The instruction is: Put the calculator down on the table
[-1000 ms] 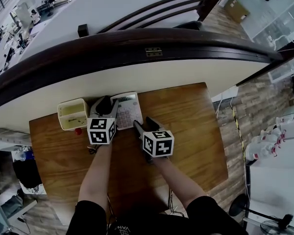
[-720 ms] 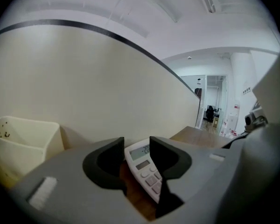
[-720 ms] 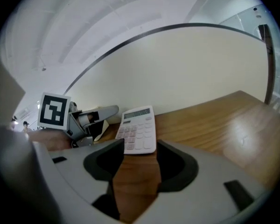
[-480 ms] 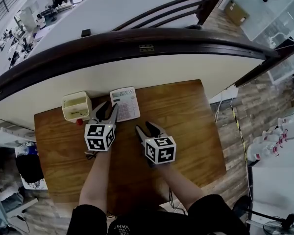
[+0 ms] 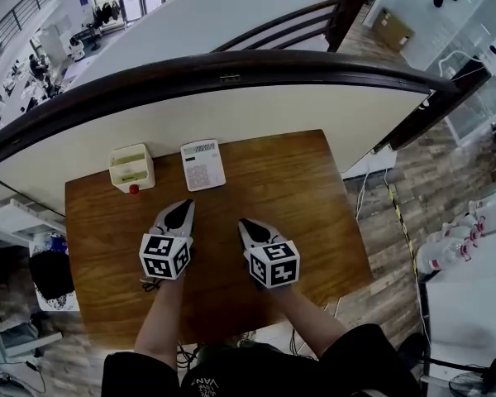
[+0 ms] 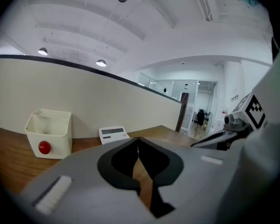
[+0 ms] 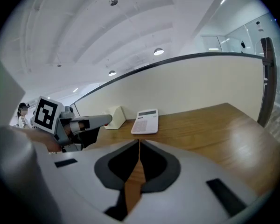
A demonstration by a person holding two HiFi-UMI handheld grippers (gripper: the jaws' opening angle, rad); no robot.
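Left gripper (image 5: 182, 208) is hanging over the wooden table (image 5: 306, 188), on the person's side of the calculator (image 5: 203, 165) and slightly to the left of it, well apart from it. Its jaws have just been closing; in the left gripper view (image 6: 138, 139) they are meeting at the tips and nothing is sitting between them, only the wood is showing through the gap lower down.

Just beside the calculator, on its left, a cream box (image 5: 131, 169) with an open top is standing against the pale wall (image 5: 231, 114). A red button (image 5: 133, 189) is showing on the side of the box which is facing the person.

The calculator itself is lying flat on the table with its keys up and its display end pointing to the wall. No gripper is touching it.

The right gripper (image 5: 250, 227) is hanging to the right of the calculator and also nearer to the person, well apart from it. Its jaws have also just been closing, and in the right gripper view (image 7: 139, 141) they are standing together with nothing between them. Both grippers are pointing toward the calculator's side of the table.
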